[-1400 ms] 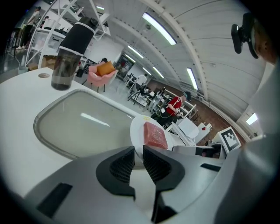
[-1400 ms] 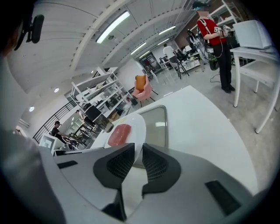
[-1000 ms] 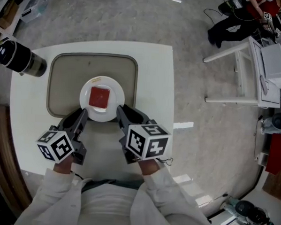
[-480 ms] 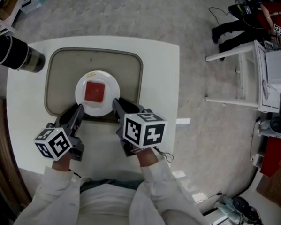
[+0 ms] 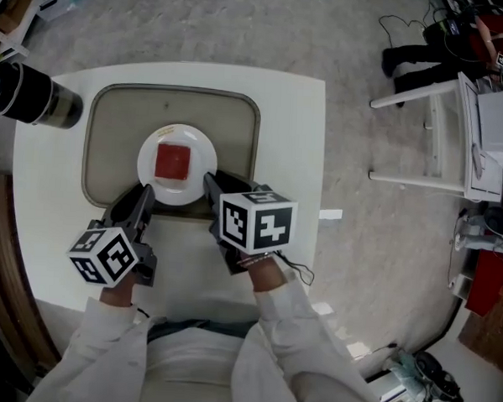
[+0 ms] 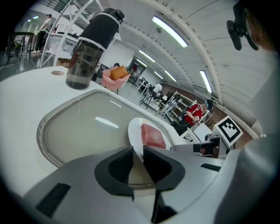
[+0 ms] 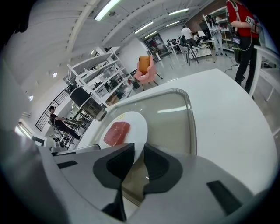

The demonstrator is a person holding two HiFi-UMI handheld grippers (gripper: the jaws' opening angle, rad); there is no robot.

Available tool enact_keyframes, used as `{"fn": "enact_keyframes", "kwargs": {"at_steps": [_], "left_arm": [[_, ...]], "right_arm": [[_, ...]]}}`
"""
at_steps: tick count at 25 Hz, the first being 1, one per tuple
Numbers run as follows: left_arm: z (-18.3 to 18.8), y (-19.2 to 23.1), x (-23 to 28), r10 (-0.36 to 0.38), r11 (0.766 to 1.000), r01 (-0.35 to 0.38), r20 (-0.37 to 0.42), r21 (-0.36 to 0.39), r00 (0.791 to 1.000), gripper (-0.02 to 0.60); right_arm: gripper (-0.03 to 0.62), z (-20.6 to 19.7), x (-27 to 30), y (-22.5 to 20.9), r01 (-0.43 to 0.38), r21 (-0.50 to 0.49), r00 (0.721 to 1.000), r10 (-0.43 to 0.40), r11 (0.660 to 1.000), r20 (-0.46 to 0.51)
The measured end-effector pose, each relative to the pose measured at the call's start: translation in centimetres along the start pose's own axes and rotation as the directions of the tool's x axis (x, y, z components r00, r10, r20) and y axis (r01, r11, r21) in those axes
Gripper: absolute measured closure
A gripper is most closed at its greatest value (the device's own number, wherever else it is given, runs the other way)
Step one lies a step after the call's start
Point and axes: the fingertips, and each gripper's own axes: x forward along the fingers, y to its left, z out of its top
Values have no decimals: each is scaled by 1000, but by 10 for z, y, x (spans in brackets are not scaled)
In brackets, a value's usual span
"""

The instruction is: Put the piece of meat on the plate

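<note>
Our left tool [image 6: 138, 151] has its jaws pressed together, with only a thin slit between the dark pads and nothing in it. Our right tool [image 7: 139, 151] is the same: jaws drawn together and empty. In the head view both tools point forward and away from us. They sit side by side low over the white surface [image 5: 292, 148], with their tips at the near edge of the tray [image 5: 239, 124].

Just beyond the tips is the white plate [image 5: 205, 148], resting inside the tray. Its near rim falls between the two tools, the left tip by the near-left of the rim and the right tip by the near-right. We cannot tell whether either tip touches the plate or only hangs above it.

The piece of meat [image 5: 173, 162] lies flat in the middle of the plate, clear of the rim all round. From the left tool it lies ahead and a little to the right, and from the right tool ahead and a little to the left. It sits almost on the midline between them, and neither tool is plainly the nearer. The slab looks close to square, so it has no long axis worth speaking of. Its sides run roughly parallel to the tray's edges.

A dark bottle [image 5: 34, 100] stands at the far left corner of the surface, well apart from all this.

We judge the placing done, since the meat rests on the plate and both tools are free of it. What remains, we think, is to draw the tools straight back toward us without nudging the rim.
</note>
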Motion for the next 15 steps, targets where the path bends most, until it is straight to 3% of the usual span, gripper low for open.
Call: {"fn": "enact_keyframes", "kwargs": {"at_steps": [15], "left_arm": [[3, 8, 2, 92, 995, -93, 19, 36, 996, 523]], "right_arm": [[528, 6, 10, 1, 48, -12, 999, -49, 999, -7]]}}
